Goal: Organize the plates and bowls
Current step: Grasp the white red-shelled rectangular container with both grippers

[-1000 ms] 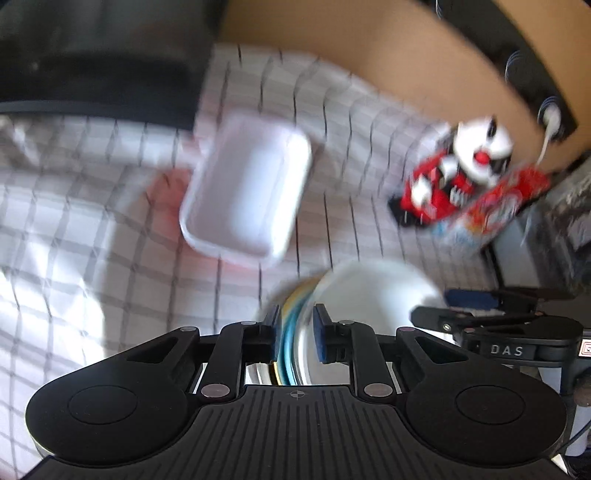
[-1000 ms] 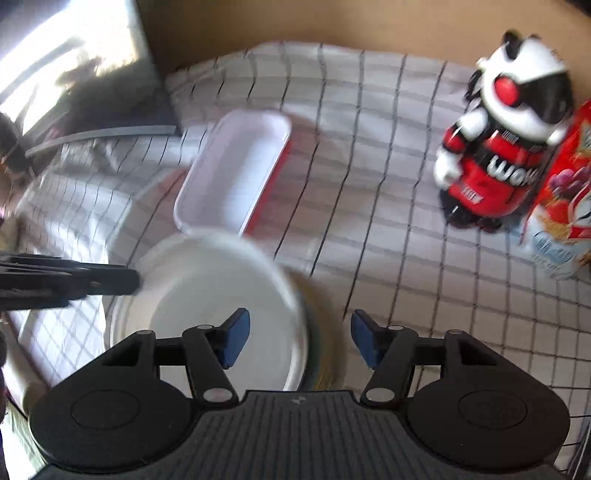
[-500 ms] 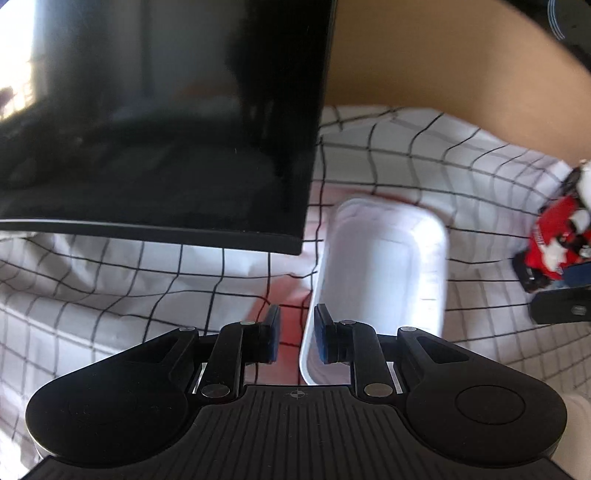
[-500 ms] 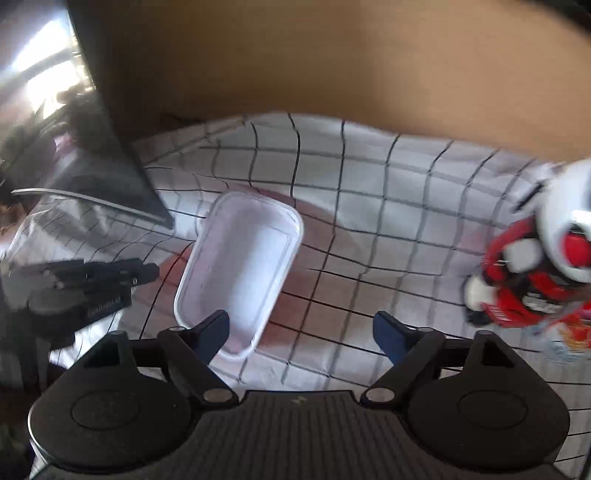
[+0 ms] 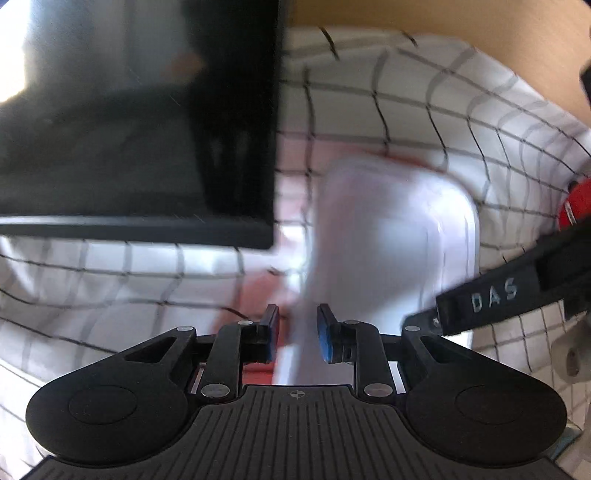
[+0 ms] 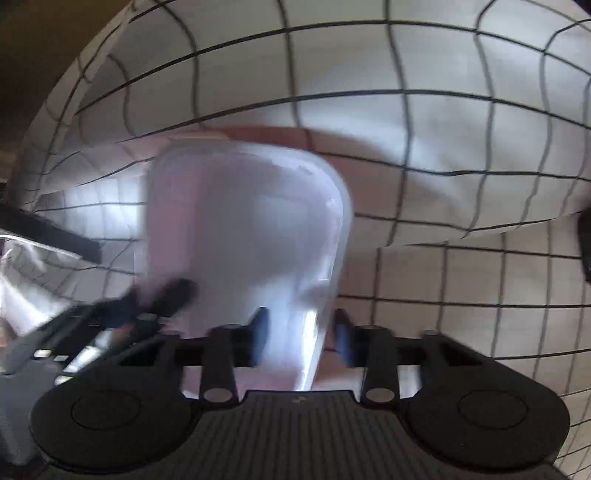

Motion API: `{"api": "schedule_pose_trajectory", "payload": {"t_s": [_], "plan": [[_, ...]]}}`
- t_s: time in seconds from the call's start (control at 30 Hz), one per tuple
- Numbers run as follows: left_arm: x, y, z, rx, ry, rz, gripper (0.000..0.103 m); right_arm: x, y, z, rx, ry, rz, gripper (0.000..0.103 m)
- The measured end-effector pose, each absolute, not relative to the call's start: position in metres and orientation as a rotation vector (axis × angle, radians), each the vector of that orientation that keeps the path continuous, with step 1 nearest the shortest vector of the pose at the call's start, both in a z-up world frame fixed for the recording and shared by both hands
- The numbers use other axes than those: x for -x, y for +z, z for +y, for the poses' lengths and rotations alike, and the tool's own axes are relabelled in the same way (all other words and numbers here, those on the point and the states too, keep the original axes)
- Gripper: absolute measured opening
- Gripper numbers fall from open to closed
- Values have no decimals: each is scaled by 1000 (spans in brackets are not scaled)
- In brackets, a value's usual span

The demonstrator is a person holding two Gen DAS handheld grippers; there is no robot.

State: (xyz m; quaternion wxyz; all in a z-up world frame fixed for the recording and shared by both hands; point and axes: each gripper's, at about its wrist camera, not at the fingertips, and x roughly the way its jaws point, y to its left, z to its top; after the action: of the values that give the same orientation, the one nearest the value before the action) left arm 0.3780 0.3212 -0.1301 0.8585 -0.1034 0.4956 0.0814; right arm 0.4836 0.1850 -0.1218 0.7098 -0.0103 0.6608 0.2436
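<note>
A white rectangular dish with a red outside [image 5: 391,236] lies on the checked cloth, blurred by motion. My left gripper [image 5: 295,334] has its jaws narrowly apart around the dish's near left rim. In the right wrist view the same dish [image 6: 251,221] fills the middle. My right gripper [image 6: 301,334] has its jaws partly closed around the dish's near right rim. I cannot tell if either gripper's pads touch the rim. The right gripper's arm [image 5: 517,291] crosses the left wrist view at the right.
A black monitor [image 5: 136,122] stands on the cloth just left of the dish. A red toy robot [image 5: 576,206] is at the far right edge. The checked tablecloth [image 6: 443,147] stretches behind the dish, with a brown wall [image 5: 480,29] beyond.
Both grippers left the stack of round plates and moved forward to the white dish. The right gripper's jaws have narrowed from wide open; they now straddle the dish's rim.
</note>
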Motion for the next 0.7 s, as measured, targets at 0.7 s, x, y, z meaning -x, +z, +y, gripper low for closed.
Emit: {"api": "schedule_pose_trajectory", "payload": {"t_s": [0.7], "plan": [[-300, 24, 256, 287, 28, 836, 22, -393, 38, 69, 4, 699, 1095, 24]]}}
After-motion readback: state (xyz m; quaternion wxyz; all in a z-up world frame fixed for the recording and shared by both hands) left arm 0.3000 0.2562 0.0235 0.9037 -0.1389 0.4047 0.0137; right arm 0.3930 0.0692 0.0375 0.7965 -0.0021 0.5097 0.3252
